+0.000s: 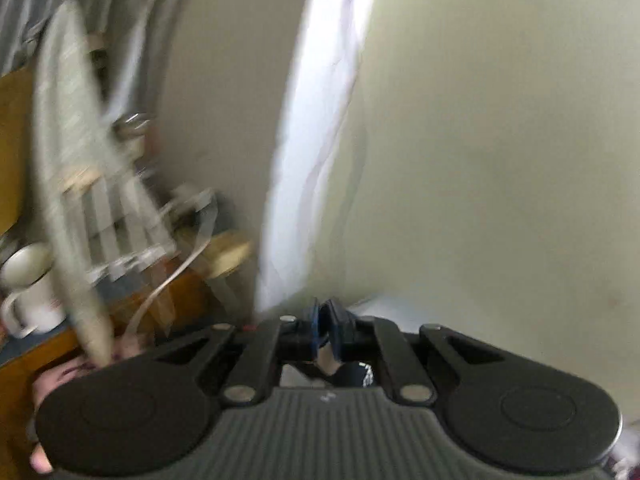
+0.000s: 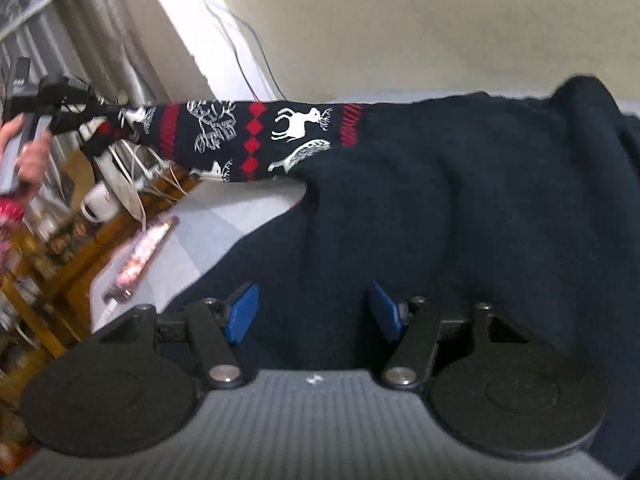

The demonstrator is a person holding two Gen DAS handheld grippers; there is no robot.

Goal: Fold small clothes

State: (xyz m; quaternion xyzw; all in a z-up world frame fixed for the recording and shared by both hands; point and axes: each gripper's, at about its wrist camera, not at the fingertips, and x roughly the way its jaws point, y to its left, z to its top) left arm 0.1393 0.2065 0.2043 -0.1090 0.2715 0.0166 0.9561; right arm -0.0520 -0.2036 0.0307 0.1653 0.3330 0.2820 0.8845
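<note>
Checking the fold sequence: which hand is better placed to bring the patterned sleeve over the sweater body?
Left. The left gripper is shut on the patterned sleeve's end, holding it stretched out. The right gripper hangs open over the sweater body, gripping nothing.

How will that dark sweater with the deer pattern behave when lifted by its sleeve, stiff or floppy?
Probably floppy: the sweater lies in soft folds, and its patterned sleeve stretches out taut toward the left gripper, shut on the cuff. It looks like thick knit, so likely heavyish and prone to sag. It seems unlikely to slip from the pads.
</note>
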